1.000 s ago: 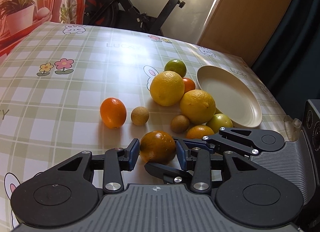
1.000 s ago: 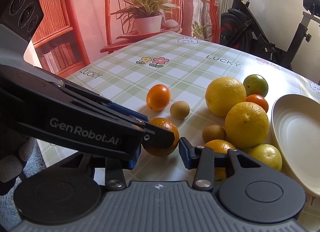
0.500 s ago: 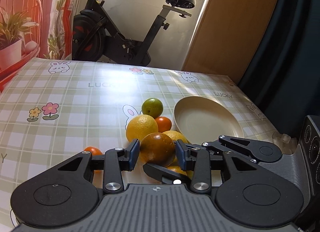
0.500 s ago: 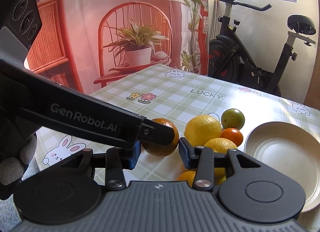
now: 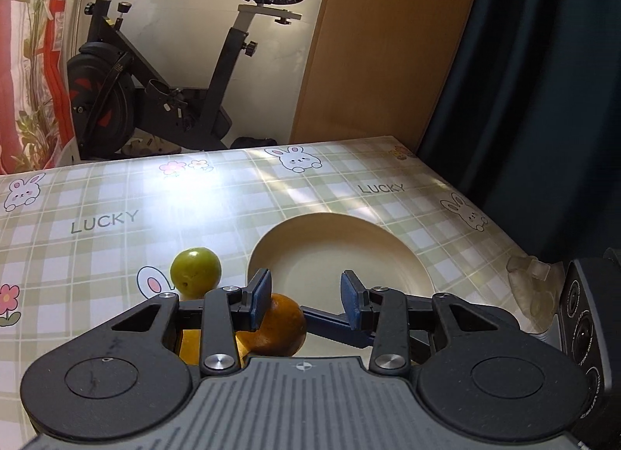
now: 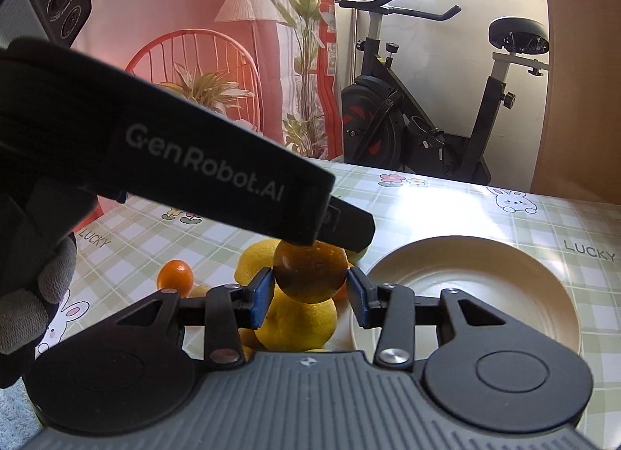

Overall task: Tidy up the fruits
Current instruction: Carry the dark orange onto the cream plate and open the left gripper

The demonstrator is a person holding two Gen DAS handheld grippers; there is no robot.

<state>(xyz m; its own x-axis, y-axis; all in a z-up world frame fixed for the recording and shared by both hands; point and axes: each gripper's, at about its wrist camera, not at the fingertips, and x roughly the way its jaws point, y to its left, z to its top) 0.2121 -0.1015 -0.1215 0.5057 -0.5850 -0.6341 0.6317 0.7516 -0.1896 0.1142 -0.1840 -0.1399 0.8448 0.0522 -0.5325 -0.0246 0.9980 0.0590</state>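
In the left wrist view, above the checked table (image 5: pixel 116 193) — left gripper (image 5: pixel 304 291), pads parted part-way, nothing pressed between them; bare plate (image 5: pixel 337 252) seen through the gap. Orange (image 5: pixel 283 329) low and off to the left pad's side, overlapped by that pad but not clamped by this tool. Green fruit (image 5: pixel 196 272) on the cloth, just beside the plate's rim.

In the right wrist view: right gripper (image 6: pixel 308 294) closed narrowly on the orange, one pad against each flank, fruit carried clear of the pile. Left tool's dark body slanting across the top of the fruit; touching or not, cannot tell. Yellow fruits (image 6: pixel 302 325) heaped under the load, small orange fruit (image 6: pixel 175 274) apart on the cloth, plate to the right and near. Gloved hand (image 6: pixel 35 294) at the left edge.

Step judged: carrying the first fruit to the plate — nothing on it yet. Next calls for travel rightward over the rim, a lowering into the dish, then a widening of the pads.
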